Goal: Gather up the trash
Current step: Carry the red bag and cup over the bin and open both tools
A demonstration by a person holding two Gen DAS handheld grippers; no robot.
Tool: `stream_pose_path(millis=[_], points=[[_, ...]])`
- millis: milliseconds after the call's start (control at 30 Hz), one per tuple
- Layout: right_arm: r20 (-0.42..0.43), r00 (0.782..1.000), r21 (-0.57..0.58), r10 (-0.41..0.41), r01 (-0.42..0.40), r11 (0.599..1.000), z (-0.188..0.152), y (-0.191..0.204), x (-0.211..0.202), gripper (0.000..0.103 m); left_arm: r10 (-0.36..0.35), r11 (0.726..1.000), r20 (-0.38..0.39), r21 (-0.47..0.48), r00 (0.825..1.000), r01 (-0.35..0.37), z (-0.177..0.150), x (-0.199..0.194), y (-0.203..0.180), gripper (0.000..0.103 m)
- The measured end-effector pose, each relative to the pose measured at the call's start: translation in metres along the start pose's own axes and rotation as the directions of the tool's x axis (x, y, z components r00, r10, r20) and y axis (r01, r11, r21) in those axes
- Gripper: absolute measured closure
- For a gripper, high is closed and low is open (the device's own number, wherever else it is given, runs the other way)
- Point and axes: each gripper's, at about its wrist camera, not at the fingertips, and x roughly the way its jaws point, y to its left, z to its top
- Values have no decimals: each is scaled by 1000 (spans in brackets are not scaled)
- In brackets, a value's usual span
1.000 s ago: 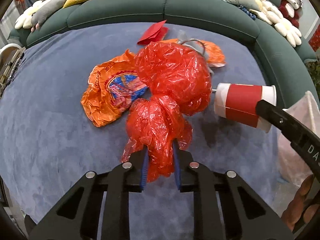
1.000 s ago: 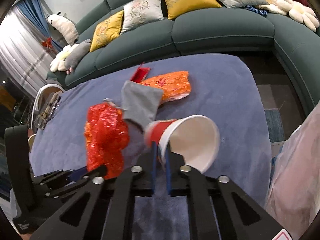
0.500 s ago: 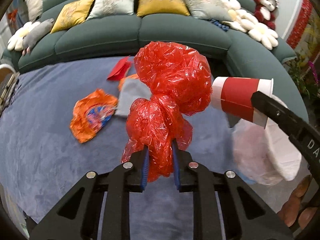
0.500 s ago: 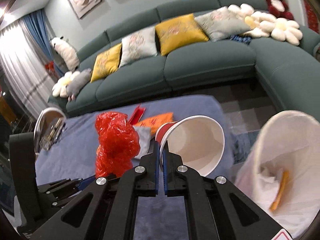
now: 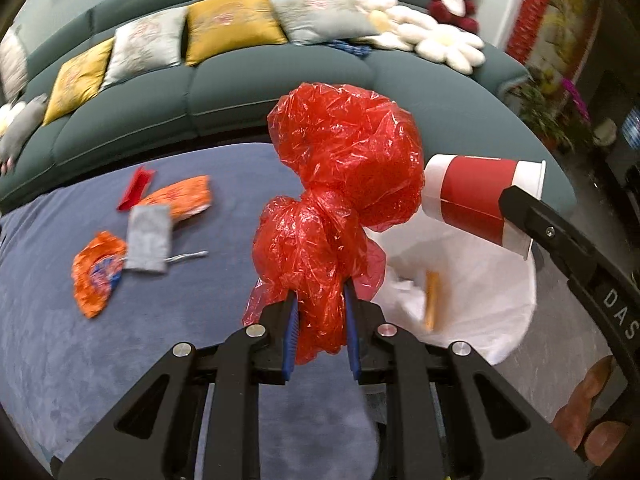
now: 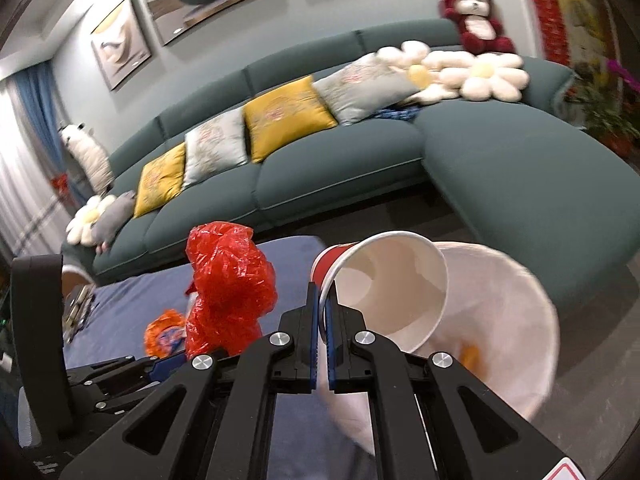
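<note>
While the left gripper (image 5: pixel 320 324) pinches the tail of a crumpled red plastic bag (image 5: pixel 340 184) between its blue pads, the right gripper (image 6: pixel 323 334) is clamped thin on the rim of a red and white paper cup (image 6: pixel 388 288), which lies tipped with its mouth toward the camera. Both pieces hang in the air over the near edge of the blue table (image 5: pixel 100 340), the cup right above the open white bin bag (image 6: pixel 512 320), the red bag just beside it. This looks like the carry-and-drop step: next, I'd guess, each hand needs to come over the bin's mouth and let go, cup first. More litter waits on the table: an orange wrapper (image 5: pixel 96 272), a grey pouch (image 5: pixel 148 236), another orange wrapper (image 5: pixel 180 196), a red packet (image 5: pixel 136 186). The only legible writing is "DAS" on the right gripper's arm; the wrapper print is too blurred.
</note>
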Motion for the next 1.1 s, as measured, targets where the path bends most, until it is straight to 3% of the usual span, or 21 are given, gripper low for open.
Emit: stream_pose_path(millis=[300,500,567,633,733,800,1100], points=[[16,997,88,-81,80,993,-12,-72,-23,99,-54,994,-47,94,997,58,-4,19,-60,84],[2,996,115,-90,90,989,-23,-87,-20,99,-66,989,-84,126,994,77,-7,35,-82,82],[-4,996,118,-89,88,989,-24,-87,-16,99,-71,989,-84,125,994,81,-7,37,-85,78],[-7,996,123,-92,93,988,-23,-86,-13,96,-49,991,-65,117,997,56,-6,36,-86,63],[3,995,130,-100,99,987,-23,-84,-13,88,-35,994,-42,103,999,39,-5,35,-84,50],[11,995,133,-100,97,986,-22,-82,-14,80,-24,995,-42,98,999,28,-4,35,-81,49],[22,995,118,-93,90,989,-17,-75,-13,70,-6,998,-42,55,999,8,-4,34,-63,46]])
